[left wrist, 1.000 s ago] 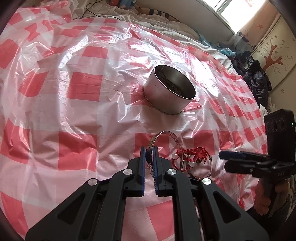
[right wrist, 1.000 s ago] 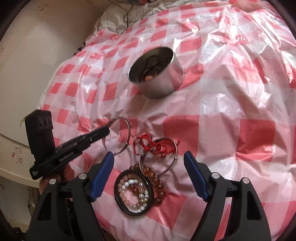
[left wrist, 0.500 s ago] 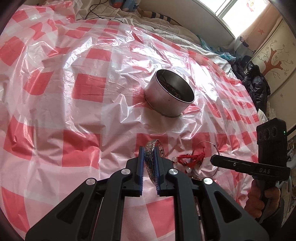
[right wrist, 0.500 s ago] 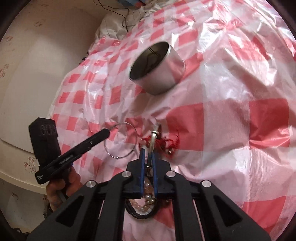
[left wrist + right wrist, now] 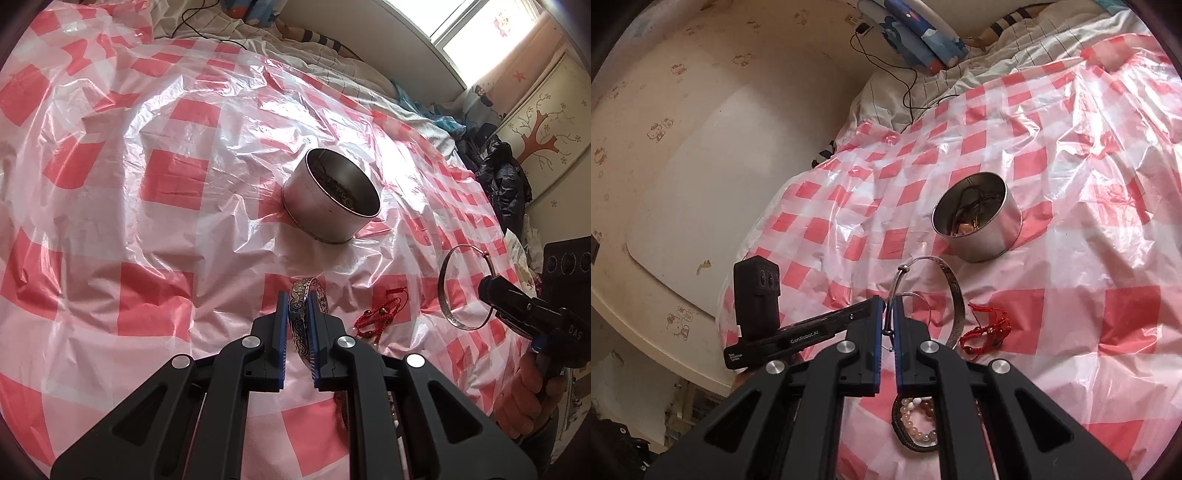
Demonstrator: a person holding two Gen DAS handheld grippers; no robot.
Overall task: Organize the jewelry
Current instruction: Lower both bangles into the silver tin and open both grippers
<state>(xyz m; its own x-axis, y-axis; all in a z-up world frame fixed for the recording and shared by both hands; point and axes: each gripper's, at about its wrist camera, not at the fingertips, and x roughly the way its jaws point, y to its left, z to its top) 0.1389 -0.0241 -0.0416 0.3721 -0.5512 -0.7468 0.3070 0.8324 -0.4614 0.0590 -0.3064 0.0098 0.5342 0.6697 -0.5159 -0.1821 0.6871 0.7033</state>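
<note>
The left gripper [image 5: 297, 314] clenches an engraved silver bangle [image 5: 300, 314] low over the checkered plastic sheet [image 5: 166, 184] on the bed. The right gripper [image 5: 888, 321] pinches a thin silver bangle [image 5: 955, 291], lifted near the metal tin [image 5: 979, 236]; a red cord bracelet [image 5: 988, 332] lies between.

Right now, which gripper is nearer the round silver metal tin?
Left, slightly. The left gripper, gripping an engraved silver bangle, points straight at the tin; the right gripper, gripping a thin hoop bangle, sits off to the side.
</note>
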